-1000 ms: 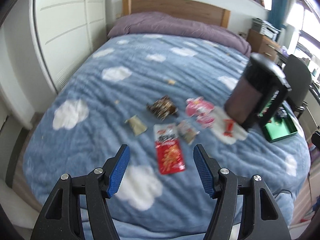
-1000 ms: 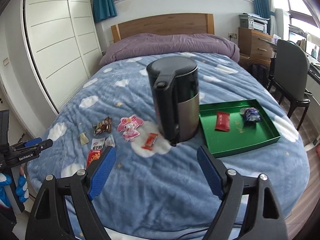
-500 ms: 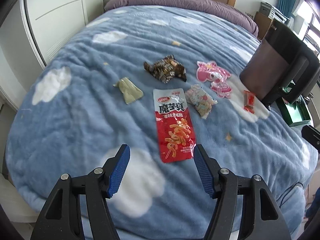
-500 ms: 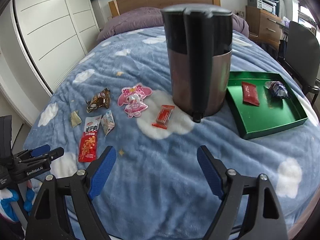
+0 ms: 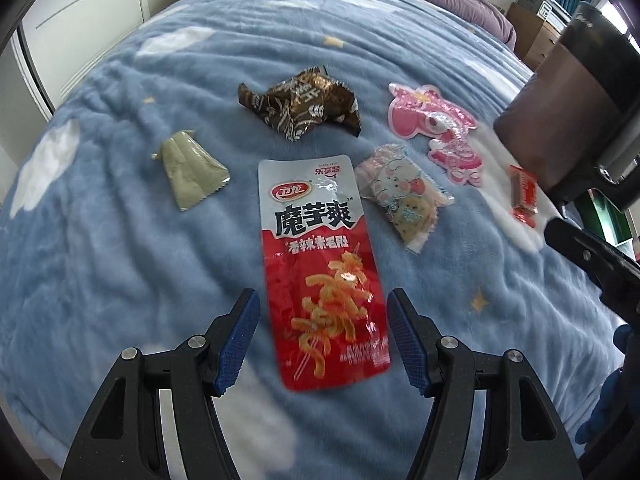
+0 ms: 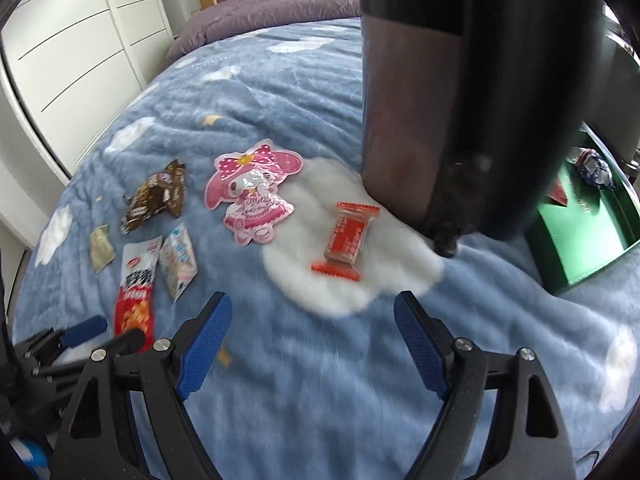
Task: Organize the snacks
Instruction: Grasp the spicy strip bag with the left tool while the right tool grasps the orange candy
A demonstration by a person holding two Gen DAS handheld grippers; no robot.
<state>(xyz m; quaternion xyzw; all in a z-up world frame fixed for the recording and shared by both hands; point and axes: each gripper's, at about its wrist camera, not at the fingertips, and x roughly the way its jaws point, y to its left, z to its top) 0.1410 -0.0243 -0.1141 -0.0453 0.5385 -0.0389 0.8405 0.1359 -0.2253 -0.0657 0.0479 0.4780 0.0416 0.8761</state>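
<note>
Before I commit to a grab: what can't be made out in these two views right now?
- Green tray, right wrist view: mostly hidden behind the dark kettle; its full contents are unclear.
- Same tray, left wrist view: only a sliver shows past the kettle.
- Red konjac snack packet, right wrist view: lower end covered by the left hand-held gripper.
- Small print on the orange candy: blurred.

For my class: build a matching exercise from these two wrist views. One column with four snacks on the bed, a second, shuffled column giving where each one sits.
Things
1. red noodle-print packet
2. small orange-red candy
3. dark blue wrapped snack
4. brown crumpled wrapper

Places
A. inside the green tray
B. on a white cloud patch beside the dark kettle
C. beyond the red packet
D. between the left hand-held gripper fingers

Pairs: 1-D, 2-B, 3-A, 4-C
</note>
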